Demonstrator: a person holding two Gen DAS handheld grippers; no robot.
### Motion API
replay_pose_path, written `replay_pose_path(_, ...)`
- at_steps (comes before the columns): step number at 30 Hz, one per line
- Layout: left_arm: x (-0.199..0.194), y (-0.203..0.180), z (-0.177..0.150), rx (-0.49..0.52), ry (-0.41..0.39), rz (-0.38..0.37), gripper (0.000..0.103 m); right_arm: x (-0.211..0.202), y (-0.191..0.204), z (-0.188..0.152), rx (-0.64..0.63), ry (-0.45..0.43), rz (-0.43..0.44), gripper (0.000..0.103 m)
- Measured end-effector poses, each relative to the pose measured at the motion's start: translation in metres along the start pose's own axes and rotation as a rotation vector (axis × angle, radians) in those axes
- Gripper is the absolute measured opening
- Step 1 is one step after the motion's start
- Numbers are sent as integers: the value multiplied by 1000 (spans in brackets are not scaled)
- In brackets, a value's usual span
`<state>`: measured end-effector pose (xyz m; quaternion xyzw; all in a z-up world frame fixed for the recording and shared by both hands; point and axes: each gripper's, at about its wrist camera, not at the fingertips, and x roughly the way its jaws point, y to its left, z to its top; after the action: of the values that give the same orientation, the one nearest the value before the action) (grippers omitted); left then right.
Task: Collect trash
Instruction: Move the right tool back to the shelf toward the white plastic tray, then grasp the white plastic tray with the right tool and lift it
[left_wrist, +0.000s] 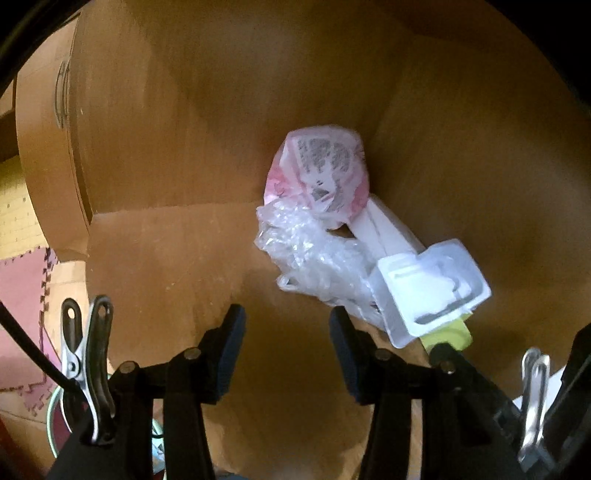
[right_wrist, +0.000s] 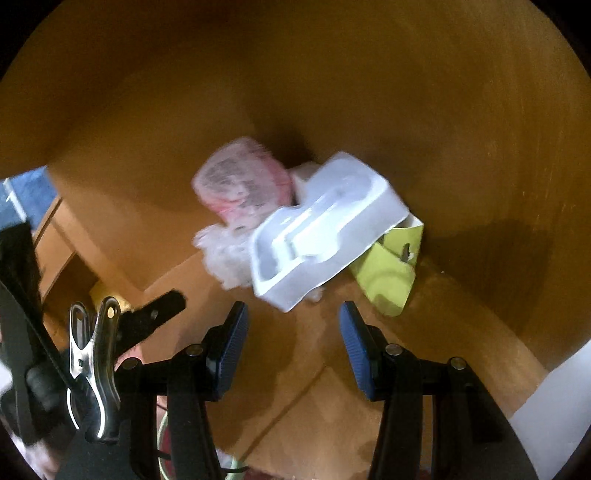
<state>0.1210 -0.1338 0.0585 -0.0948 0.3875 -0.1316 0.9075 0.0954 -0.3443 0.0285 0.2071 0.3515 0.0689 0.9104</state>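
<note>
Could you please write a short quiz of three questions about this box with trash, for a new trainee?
1. True or false: the left tongs are holding the pink printed bag.
2. Which item lies on top of the yellow-green card? A) the white plastic tray B) a glass bottle C) a metal can
3. Fill in: the trash lies inside a brown ______ box.

Key:
1. False. Both pairs of tongs, also the right tongs, are open and empty.
2. A. The tray partly covers the card.
3. Cardboard. The crumpled clear plastic lies there too, beside the pink bag.
</note>
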Motion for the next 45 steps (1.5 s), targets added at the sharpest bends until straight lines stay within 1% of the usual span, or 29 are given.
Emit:
replay_pose_path(2,7,5,0,-23,19,-16,50,10,-4,5,44,10,-5,52)
replay_pose_path(4,13,9,1,-43,24,-13,50,18,-7,8,70,16,-7,52)
replay_pose_path(10,19,20,4,-81,31,-13,50,35,-10,21,116,-12,-20,52)
replay_pose_path(12,18,21,3,-83,36,-14,50,39,-10,23,123,-16,-37,52)
replay_pose_path(14,18,20,3,-83,39,-15,50,40,-15,23,135,-17,-34,52)
replay_pose_path(15,18,20,3,-86,41,-17,50,40,-16,22,139,-17,-33,47)
replay_pose_path(16,17,20,2,-87,42,-19,50,40,-18,22,138,-19,-27,40)
replay_pose_path(17,16,19,2,-88,43,-21,50,39,-18,23,128,-20,-21,39)
replay_pose_path(21,14,15,0,-84,40,-24,50,28,-16,22,85,-54,-26,16)
replay_pose_path(22,12,15,-1,-82,40,-24,50,24,-15,22,77,-59,-17,14)
replay_pose_path(27,10,10,-4,-61,42,-32,50,6,-15,19,44,-58,13,14)
replay_pose_path(31,10,6,-4,-53,43,-36,51,-13,-26,9,72,6,62,14)
replay_pose_path(34,15,2,0,-58,56,-26,51,-22,-37,0,113,31,66,14)
replay_pose_path(36,16,-1,3,-67,54,-11,54,-21,-45,-7,152,72,72,14)
replay_pose_path(37,18,-4,6,-78,51,-1,58,-21,-47,-9,165,84,87,14)
replay_pose_path(38,20,-6,8,-85,53,3,60,-21,-49,-11,176,94,96,14)
replay_pose_path(41,28,-17,16,-90,61,1,63,-30,-57,-13,179,89,96,14)
replay_pose_path(45,43,-36,26,-89,68,35,65,-38,-74,-17,224,94,118,14)
